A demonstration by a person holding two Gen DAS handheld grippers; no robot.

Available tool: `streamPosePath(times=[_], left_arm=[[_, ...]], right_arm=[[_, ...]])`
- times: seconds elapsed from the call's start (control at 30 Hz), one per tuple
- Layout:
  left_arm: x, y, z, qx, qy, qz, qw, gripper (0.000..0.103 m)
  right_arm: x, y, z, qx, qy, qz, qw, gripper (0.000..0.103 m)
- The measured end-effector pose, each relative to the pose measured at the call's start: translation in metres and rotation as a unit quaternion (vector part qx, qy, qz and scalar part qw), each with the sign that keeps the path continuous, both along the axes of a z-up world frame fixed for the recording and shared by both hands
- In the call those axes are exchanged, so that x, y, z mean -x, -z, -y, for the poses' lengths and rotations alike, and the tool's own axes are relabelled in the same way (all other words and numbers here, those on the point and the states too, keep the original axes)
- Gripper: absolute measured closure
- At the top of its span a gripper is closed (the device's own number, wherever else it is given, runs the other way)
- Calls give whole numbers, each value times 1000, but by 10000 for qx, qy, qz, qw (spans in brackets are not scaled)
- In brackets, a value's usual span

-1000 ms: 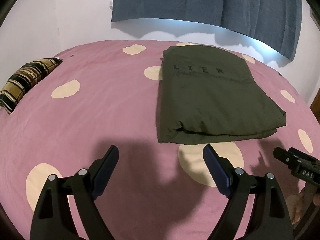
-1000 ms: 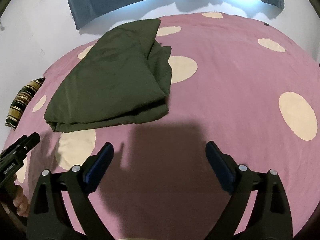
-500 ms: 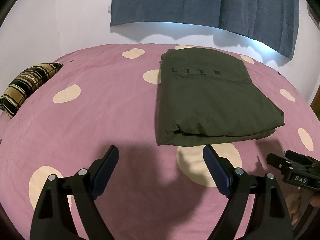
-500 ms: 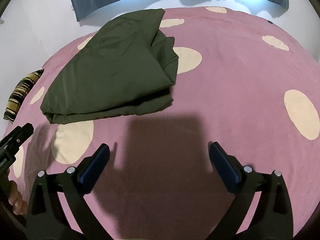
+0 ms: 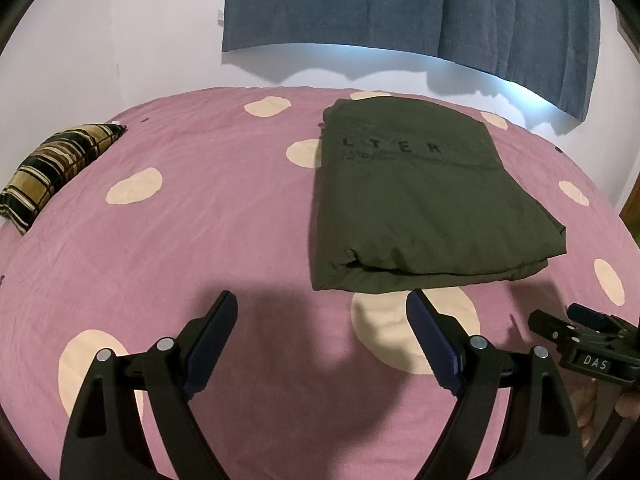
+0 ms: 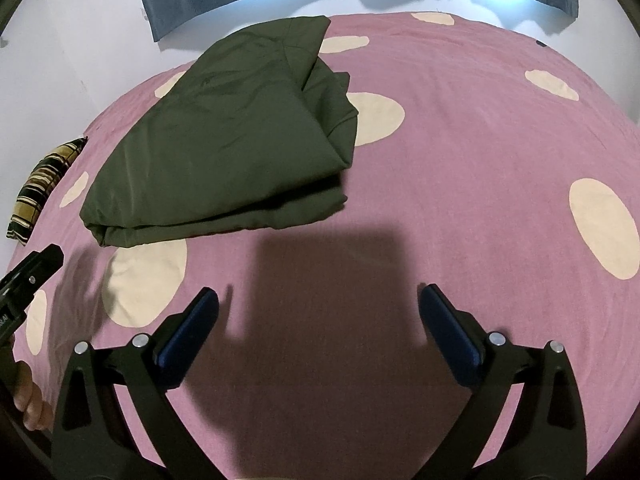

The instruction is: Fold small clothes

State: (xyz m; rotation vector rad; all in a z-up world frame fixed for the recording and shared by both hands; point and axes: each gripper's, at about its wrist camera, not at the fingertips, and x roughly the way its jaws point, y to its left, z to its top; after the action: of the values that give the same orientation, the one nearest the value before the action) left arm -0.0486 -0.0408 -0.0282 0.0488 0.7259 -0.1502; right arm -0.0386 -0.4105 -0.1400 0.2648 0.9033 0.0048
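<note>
**Jaws let go, garment lies folded**

Nearest us, the right gripper (image 6: pixel 318 306) has just been opening; its jaws now stand spread wide with nothing between them. Our left gripper (image 5: pixel 322 310) is spread and empty too. Both hover over the bed (image 5: pixel 200 240). Just beyond lies the garment (image 5: pixel 412 204), folded into a flat rectangle. We judge this fold finished.

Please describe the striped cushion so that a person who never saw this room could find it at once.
Start from the pink bedsheet with cream dots that fills the view. Follow it to its far left edge, near the white wall, well left of the folded green garment. The cushion lies there, the only item with black and yellow-brown stripes.
</note>
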Motion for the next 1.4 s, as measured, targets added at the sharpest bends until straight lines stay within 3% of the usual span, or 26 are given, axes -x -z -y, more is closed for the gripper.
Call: streamPosePath(times=[0.43,0.8,1.4], left_arm=[[1,3,2,-69,-29,-29,10000,18],[1,3,1,-49,-50,-62,10000,18],[2,3,1,-54,-138,-28,9999,18]], right_arm=[[8,-12,2,113,139,332,9993,2],[2,1,1,22,89,-21,10000,2],[-2,0,2,86,67,-77,9999,2]])
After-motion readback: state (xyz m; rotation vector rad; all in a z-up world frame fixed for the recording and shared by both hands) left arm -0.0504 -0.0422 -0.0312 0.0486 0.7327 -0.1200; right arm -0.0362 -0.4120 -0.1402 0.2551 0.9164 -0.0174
